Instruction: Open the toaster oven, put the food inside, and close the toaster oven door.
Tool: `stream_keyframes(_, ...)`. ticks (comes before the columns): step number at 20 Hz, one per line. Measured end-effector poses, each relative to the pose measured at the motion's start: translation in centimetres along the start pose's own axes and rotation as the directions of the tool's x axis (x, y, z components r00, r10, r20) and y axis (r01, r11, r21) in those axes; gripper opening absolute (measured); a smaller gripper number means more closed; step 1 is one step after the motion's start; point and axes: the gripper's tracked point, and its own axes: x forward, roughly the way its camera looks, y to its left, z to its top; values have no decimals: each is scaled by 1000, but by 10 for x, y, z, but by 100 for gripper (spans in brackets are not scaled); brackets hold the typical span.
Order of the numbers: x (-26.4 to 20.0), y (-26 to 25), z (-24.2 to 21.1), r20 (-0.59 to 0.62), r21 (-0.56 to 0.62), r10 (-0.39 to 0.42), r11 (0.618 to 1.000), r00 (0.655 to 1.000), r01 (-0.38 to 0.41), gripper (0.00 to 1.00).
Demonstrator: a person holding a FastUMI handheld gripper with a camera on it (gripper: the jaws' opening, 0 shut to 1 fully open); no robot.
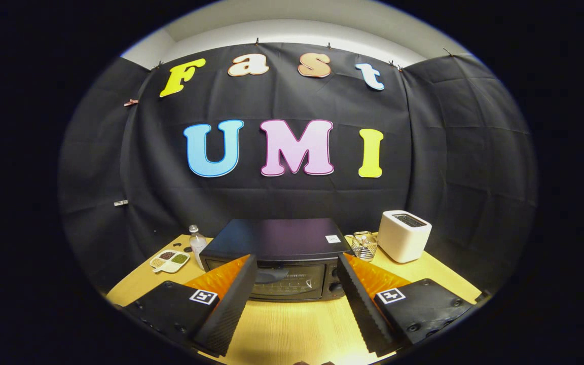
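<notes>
The gripper (297,304) is spread wide with nothing between its fingers. Below it is the bare wooden table (292,329). Just ahead at 12 o'clock sits the toaster oven (278,258), a dark metal box with a glass door, still closed. It looks heavy and stiff, so it should stay put. I think the best spot to grab is the bar along the door's top. At 10 o'clock stands a bottle (197,244) beside a small snack tray (170,261). At 2 o'clock is a white toaster (403,235).
</notes>
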Motion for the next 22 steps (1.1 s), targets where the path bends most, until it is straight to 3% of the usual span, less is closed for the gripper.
stream_keyframes(16, 96, 43, -46, -144, -21, -13, 1000, 989, 10, 98)
stream_keyframes(22, 123, 56, -85, -224, -68, 0, 998, 975, -16, 98)
